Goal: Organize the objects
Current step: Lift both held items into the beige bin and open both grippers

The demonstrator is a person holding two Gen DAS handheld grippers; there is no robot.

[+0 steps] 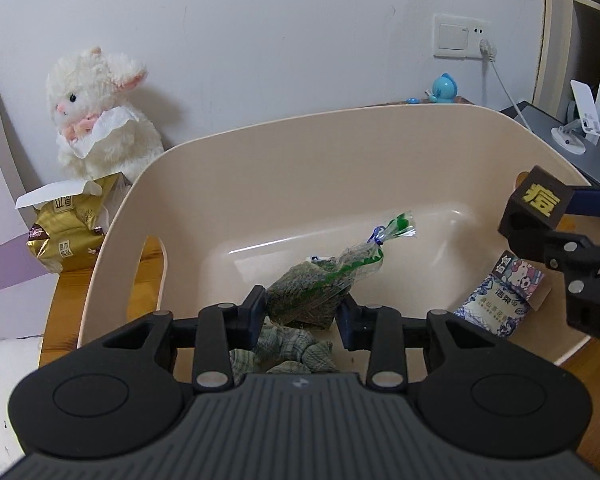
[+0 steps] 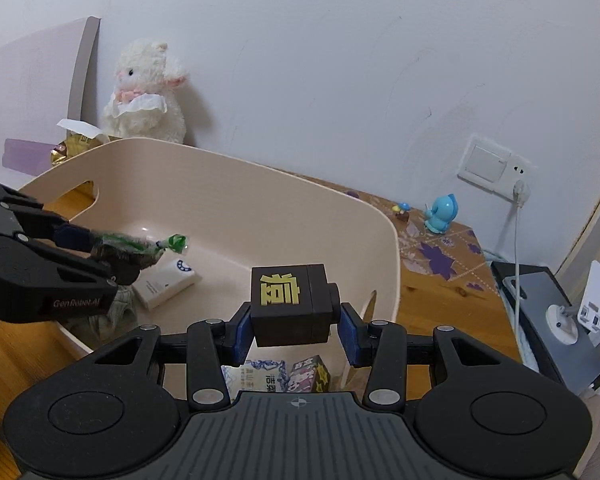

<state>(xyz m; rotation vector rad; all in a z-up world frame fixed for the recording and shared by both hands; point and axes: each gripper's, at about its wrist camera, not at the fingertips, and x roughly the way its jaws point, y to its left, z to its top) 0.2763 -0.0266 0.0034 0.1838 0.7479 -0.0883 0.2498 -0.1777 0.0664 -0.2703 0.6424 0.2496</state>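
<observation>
My left gripper point(image 1: 302, 306) is shut on a clear bag of green dried leaves point(image 1: 312, 292) tied with green ribbon, held over the near side of a beige tub point(image 1: 340, 116). Under it lies a checked cloth point(image 1: 296, 354). A blue-white packet point(image 1: 494, 306) and a small cartoon box point(image 1: 526, 280) rest at the tub's right. My right gripper point(image 2: 296, 320) is shut on a black cube with a yellow character point(image 2: 288, 304), above the tub's point(image 2: 260, 168) right end. The right wrist view also shows the left gripper point(image 2: 100, 256) and a white tissue pack point(image 2: 166, 284).
A white plush lamb point(image 1: 100, 112) and a gold tissue pack point(image 1: 66, 228) stand behind the tub on the wooden table point(image 2: 440, 280). A blue figurine point(image 2: 442, 214), a wall socket with a cable point(image 2: 518, 192), and a phone stand point(image 2: 576, 316) on a grey box are at right.
</observation>
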